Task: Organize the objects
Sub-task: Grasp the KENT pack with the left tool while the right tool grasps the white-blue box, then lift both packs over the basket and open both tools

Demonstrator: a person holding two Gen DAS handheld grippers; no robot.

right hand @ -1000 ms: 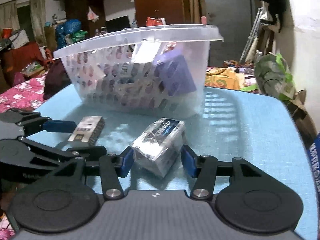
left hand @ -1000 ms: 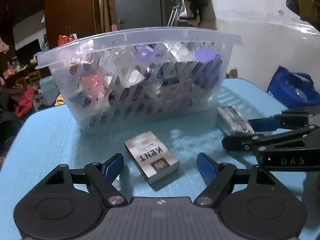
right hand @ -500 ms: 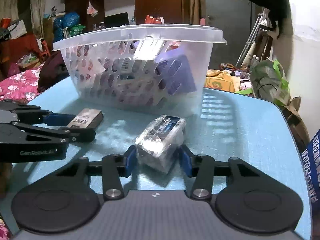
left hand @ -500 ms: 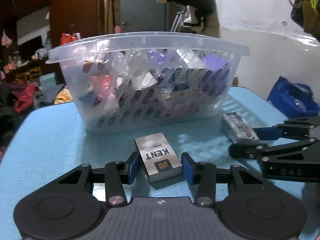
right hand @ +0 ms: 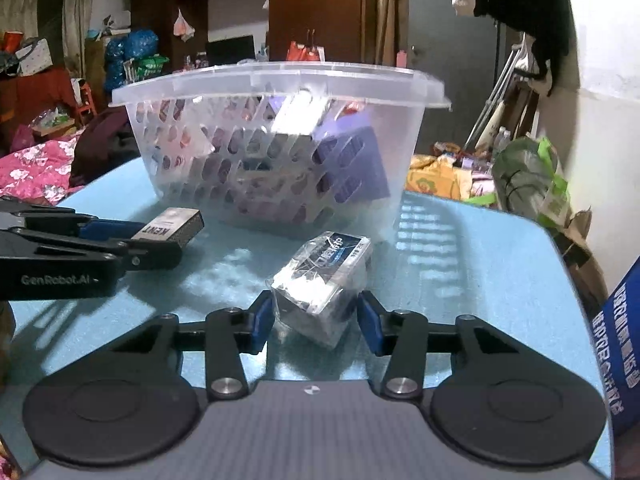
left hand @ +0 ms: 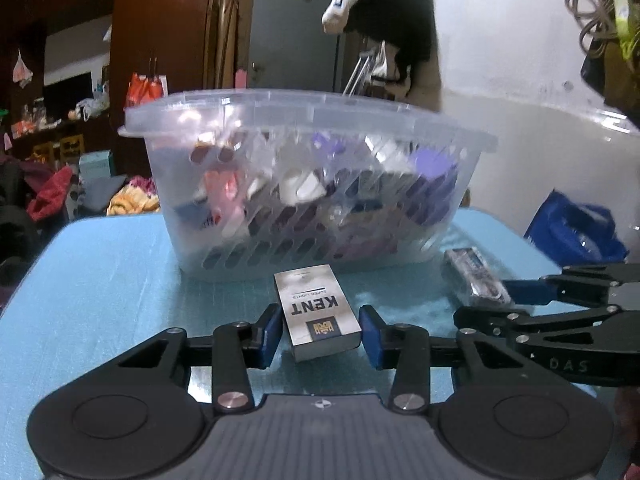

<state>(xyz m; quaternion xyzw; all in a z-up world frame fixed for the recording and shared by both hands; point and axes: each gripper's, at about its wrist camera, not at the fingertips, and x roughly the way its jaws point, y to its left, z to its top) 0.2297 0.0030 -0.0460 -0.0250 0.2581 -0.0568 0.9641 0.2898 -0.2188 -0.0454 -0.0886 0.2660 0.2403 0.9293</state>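
Blue bench (left hand: 100, 280) carries a well-filled basket (left hand: 304, 120) toward its far edge, while the left claw (left hand: 320, 334) has just closed onto the Kent pack (left hand: 316, 312) and the right claw (right hand: 316, 322) onto the wrapped pack (right hand: 320, 276), both not yet binned.

Basket (left hand: 308, 120) beyond fingers: translucent plastic, smooth, slotted walls. Kent pack (left hand: 316, 312) between left fingers (left hand: 267, 332): matt silver-grey card. Wrapped pack (right hand: 324, 276) between right fingers (right hand: 262, 320): glossy crinkled clear film. Finger pads: blue, matt. Gripper links: black matt plastic, bright metal pivots. Table (left hand: 100, 280) under fingers: light blue, fine-textured, slight sheen.
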